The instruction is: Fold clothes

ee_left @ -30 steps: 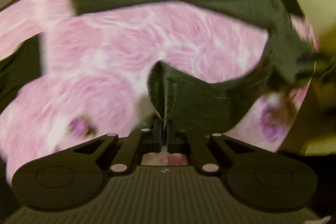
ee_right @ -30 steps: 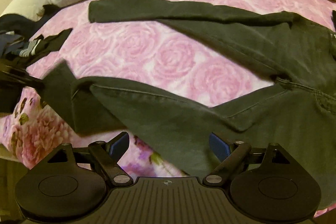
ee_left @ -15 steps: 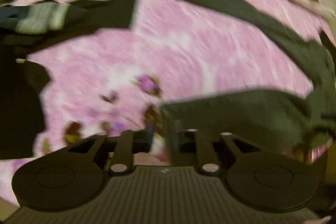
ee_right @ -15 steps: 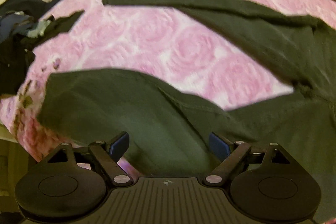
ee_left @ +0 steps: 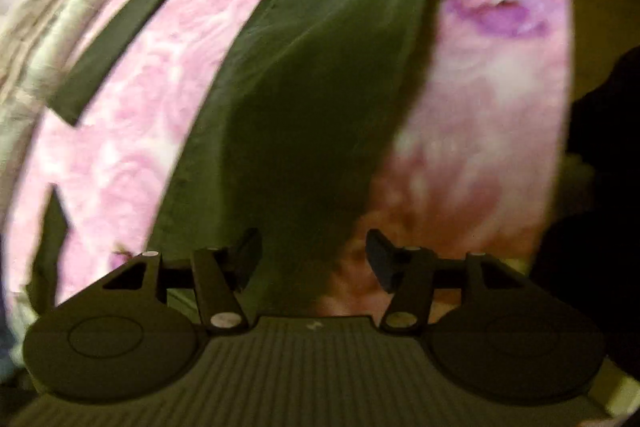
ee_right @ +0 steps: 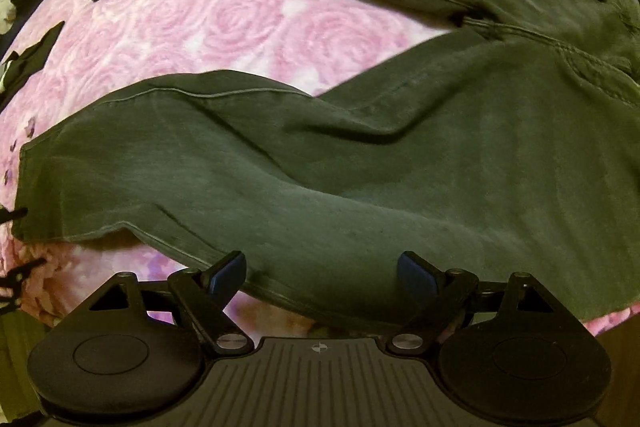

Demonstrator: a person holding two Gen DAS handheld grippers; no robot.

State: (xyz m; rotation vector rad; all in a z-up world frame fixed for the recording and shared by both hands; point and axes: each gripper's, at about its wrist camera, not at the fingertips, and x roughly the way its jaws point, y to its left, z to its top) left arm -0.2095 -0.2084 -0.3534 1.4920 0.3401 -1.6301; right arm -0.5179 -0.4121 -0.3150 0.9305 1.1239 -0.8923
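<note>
Left wrist view: one pair of dark olive-green trousers (ee_left: 304, 99) lies spread on a bed with a pink rose-print sheet (ee_left: 132, 131). The picture is blurred. Two legs show: a narrow strip running up the left (ee_left: 132, 23) and a broad one filling the middle, its cloth smooth with a seam along the left edge. The left gripper (ee_left: 314, 259) points down at the broad leg's lower end; its jaws are opening, and the cloth lies below the gap, with neither pad pressing on it. A crumpled beige blanket (ee_left: 52, 7) runs along the far edge of the bed. A small dark scrap of another garment (ee_left: 54, 223) lies at the left.

Right wrist view: the same trousers (ee_right: 360, 163) lie flat, the two legs splayed apart with bare sheet (ee_right: 224, 23) between them and joining at the right, where stitched seams and a small white mark on the cloth show. The near leg is faded, with a soft ridge across it and its hem end at the left. The right gripper (ee_right: 322, 275) hangs over the near leg's lower edge, jaws wide apart and holding nothing. One more dark garment (ee_right: 32, 59) lies at the left edge of the bed.
</note>
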